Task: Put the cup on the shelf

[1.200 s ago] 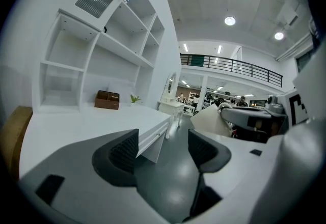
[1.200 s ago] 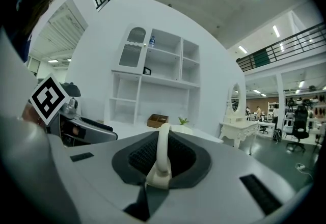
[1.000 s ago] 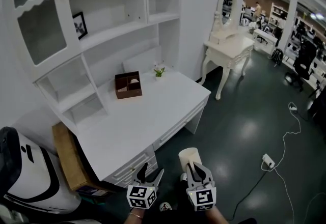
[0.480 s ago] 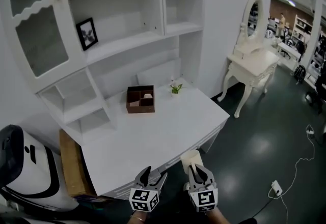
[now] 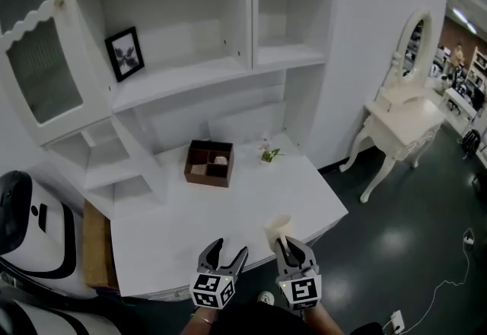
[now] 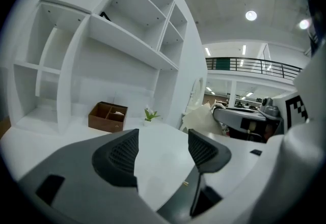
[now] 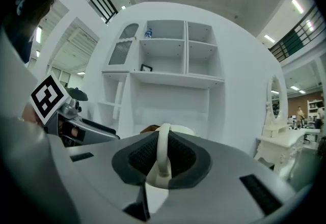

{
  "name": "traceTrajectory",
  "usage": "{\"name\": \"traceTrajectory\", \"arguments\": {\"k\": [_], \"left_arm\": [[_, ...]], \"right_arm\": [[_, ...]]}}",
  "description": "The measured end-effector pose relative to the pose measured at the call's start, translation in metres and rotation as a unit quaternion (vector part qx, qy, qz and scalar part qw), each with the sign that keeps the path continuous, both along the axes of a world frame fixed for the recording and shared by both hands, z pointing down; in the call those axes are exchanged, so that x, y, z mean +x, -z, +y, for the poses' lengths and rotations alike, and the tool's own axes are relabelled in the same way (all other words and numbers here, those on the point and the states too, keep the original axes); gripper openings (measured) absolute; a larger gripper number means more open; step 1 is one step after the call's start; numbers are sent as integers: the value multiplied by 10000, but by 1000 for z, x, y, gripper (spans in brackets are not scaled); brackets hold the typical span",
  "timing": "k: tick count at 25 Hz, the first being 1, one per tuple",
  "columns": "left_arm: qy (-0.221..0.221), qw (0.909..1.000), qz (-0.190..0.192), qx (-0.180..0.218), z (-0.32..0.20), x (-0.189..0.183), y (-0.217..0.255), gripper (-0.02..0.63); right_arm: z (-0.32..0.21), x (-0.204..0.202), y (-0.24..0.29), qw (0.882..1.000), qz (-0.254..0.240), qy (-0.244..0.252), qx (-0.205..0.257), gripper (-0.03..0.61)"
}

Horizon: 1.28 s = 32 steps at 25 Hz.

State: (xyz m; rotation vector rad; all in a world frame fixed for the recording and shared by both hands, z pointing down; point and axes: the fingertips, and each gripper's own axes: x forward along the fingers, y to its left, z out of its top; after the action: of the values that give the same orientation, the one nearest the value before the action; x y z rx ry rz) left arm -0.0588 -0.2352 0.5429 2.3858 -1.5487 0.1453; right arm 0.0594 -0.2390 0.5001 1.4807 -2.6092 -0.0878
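**Head view.** The person has closed in on the white desk (image 5: 228, 212) over the last second. The shelf unit (image 5: 190, 74) now fills the top of the frame, and the dressing table (image 5: 403, 109) has slid to the right edge. Both grippers hung over the dark floor (image 5: 396, 250) a second ago and now sit at the desk's near edge. The right gripper (image 5: 293, 248) carries the cream cup (image 5: 278, 227) just above that edge, and the left gripper (image 5: 223, 256) rides beside it. The approach looks nearly done; the lift onto a shelf is still to come. The desk is mostly bare, with a brown organiser box (image 5: 209, 163) and a small potted plant (image 5: 268, 152) near the back. A picture frame (image 5: 124, 53) leans on the wide shelf above them, which has free room beside it.

**Left gripper view.** The jaws stand apart with nothing between them, only the white desktop beyond. The cup and the other gripper show to the right. Behind them is a large, brightly lit hall.

**Right gripper view.** The jaws are clamped on the cup's handle (image 7: 163, 159), with the cup body in front of them. The gripper faces the shelf unit squarely. A bottle (image 7: 148, 33) stands on the top shelf, and the right-hand compartments look empty.
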Motion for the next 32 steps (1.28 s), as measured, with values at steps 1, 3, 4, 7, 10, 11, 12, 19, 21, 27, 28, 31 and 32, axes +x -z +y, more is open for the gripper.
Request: {"name": "traceTrajectory", "arguments": {"k": [1,3,4,7,10,11,12,19,21,27,28,31,32], "left_arm": [[56,10000,-3,13,-10,6,1,287],[157,9999,5,47,-27,16,4,287],[206,9998,16,58,-34,21,5,287],[350,9994,54,53,-50,30,6,287],[427,9991,33,12,-61,36,3,287],[450,9990,17,-2,-63,37,2,287],[479,9989,1,-16,-65,37,1,287],[575,9983,-37,-39,-79,33,8,287],[558,9984,-32,-10,-85,33,13,287],[452,9989,65,107,-108,28,31,287],[432,9989,95,129,-112,27,35,287],[389,9990,114,171,-125,24,46,287],[380,9990,113,198,-129,22,49,287]], "right_arm": [[-10,5,0,10000,20,61,-1,52],[-28,15,0,9998,66,169,11,52],[-36,19,-1,9997,89,219,-2,52],[-54,28,-2,9993,115,340,-82,52],[-69,35,-4,9992,78,396,-81,52],[-72,37,-5,9991,73,417,-96,52],[-74,38,-6,9989,67,441,-113,52],[-88,38,10,9983,-120,574,14,52],[-97,39,23,9980,-202,569,186,52],[-132,35,95,9921,-561,677,897,52],[-138,36,108,9904,-635,674,1025,52],[-157,37,147,9840,-872,651,1411,51],[-163,37,161,9813,-961,661,1533,51]]}}
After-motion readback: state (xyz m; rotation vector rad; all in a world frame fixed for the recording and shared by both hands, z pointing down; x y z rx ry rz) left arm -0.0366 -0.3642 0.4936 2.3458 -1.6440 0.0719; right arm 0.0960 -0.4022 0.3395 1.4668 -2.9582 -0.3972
